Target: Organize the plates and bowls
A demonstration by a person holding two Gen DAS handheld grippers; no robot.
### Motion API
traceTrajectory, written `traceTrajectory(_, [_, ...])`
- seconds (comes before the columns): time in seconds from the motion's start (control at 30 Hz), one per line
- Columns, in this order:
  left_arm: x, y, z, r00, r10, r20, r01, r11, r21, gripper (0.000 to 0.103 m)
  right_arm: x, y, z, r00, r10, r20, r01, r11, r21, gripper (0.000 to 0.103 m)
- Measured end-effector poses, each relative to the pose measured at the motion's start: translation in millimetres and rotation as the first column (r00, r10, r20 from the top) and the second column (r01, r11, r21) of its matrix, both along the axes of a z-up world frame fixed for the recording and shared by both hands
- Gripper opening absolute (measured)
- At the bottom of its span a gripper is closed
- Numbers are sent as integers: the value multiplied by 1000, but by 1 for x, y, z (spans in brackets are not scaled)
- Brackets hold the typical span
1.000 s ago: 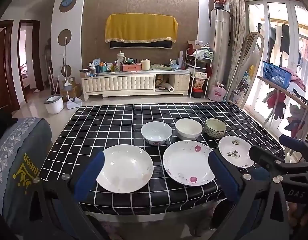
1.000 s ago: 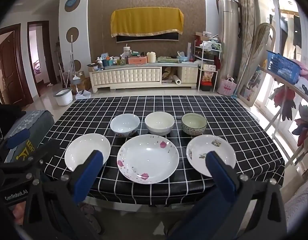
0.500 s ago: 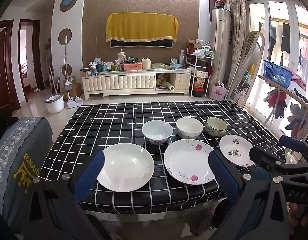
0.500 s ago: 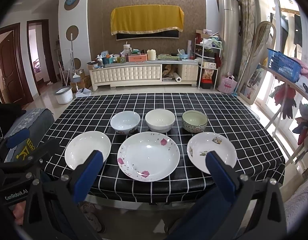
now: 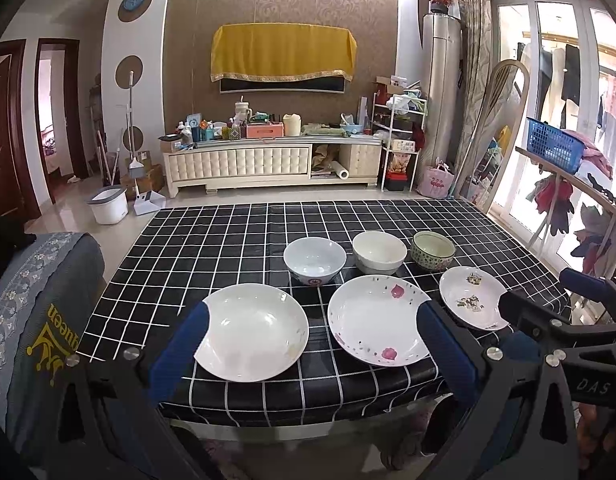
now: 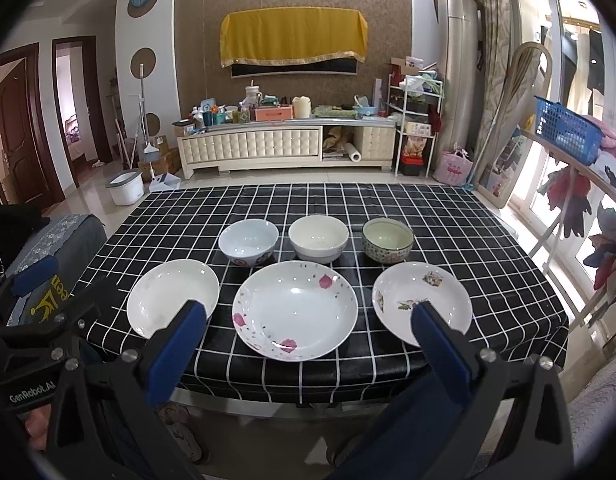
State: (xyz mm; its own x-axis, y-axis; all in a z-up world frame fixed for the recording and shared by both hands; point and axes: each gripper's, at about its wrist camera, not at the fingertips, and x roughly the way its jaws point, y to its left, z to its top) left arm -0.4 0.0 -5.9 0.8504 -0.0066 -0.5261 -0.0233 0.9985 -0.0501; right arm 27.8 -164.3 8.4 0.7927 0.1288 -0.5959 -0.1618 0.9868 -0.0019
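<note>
Left claw (image 5: 309,312): spread wide, holding nothing, hovering off the desk's near edge with the plain white plate between its blue pads.
Right claw (image 6: 308,312): spread wide, empty, framing the middle plate from off the near edge.
Desk (image 6: 447,208): black cloth with a white grid.
Plates: three in a row along the near edge: plain white plate (image 6: 172,298) towards the left corner, large pink-flowered plate (image 6: 295,310) in the middle, small leaf-patterned plate (image 6: 423,304) towards the right.
Bowls: three in a row just behind the plates, apart from one another: pale blue bowl (image 6: 248,242), cream bowl (image 6: 318,238), green patterned bowl (image 6: 387,240).
</note>
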Motion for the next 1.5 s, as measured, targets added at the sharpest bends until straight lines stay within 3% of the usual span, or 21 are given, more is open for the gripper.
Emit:
traceTrajectory(1.3, [-2,-2,-1,1000,-8,-9,8,1000,1,103,0,-4,-3,1000,-3,-23,3,1000,9,103])
traceTrajectory(1.5, [2,1,3,1000,-9,-5,9,1000,12,103,8,-2,1,999,28,-25,-27,999,46,103])
